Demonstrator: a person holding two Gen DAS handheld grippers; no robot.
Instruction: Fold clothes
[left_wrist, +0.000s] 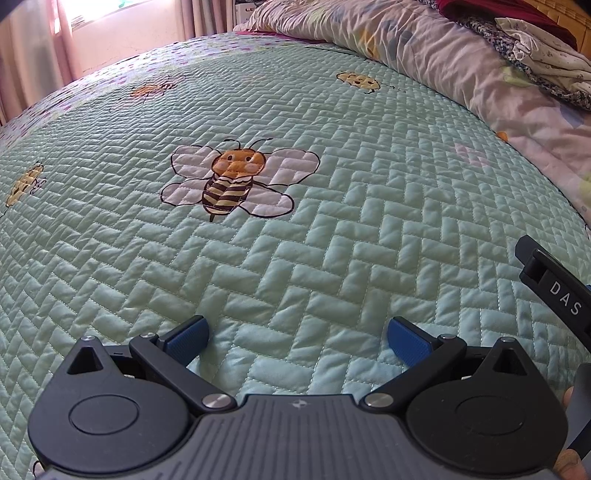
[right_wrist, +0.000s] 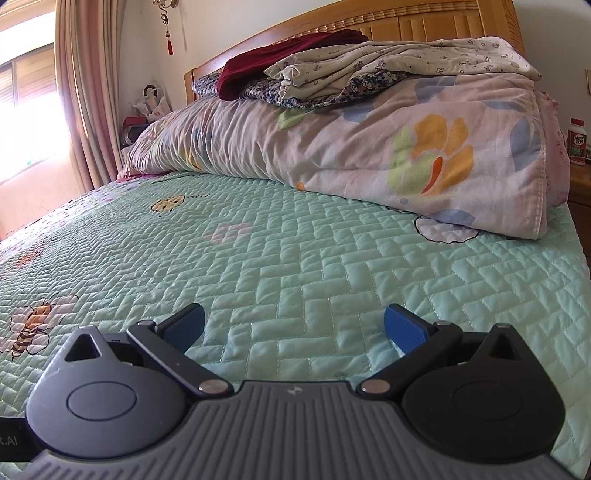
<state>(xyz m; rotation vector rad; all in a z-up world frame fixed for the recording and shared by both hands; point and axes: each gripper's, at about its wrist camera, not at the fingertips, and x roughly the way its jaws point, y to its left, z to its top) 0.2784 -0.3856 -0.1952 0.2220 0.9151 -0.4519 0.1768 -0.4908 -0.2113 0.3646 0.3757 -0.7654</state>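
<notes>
both hand-held grippers, left (left_wrist: 297, 338) and right (right_wrist: 293, 328), jaws spread wide over bare green quilt (right_wrist: 332, 258), clothes (right_wrist: 369, 70) well apart

Under both your grippers lies a mint-green quilted bedspread (left_wrist: 332, 229), a smooth cloth with a faint satin sheen, stitched into puffy herringbone bricks and printed with a bee (left_wrist: 232, 177). Your left gripper (left_wrist: 297, 338) and right gripper (right_wrist: 293, 326) are matt black plastic with ribbed grey housings, small shiny metal pivot pins, and finely textured blue pads (right_wrist: 404, 332). Ahead of you the folded floral duvet (right_wrist: 369, 147) is soft, crinkled matt cotton-like cloth, the clothes (right_wrist: 369, 62) piled on it are thin rumpled printed fabrics beside a dark red plush-looking piece, and the headboard (right_wrist: 424, 22) is glossy varnished wood.
</notes>
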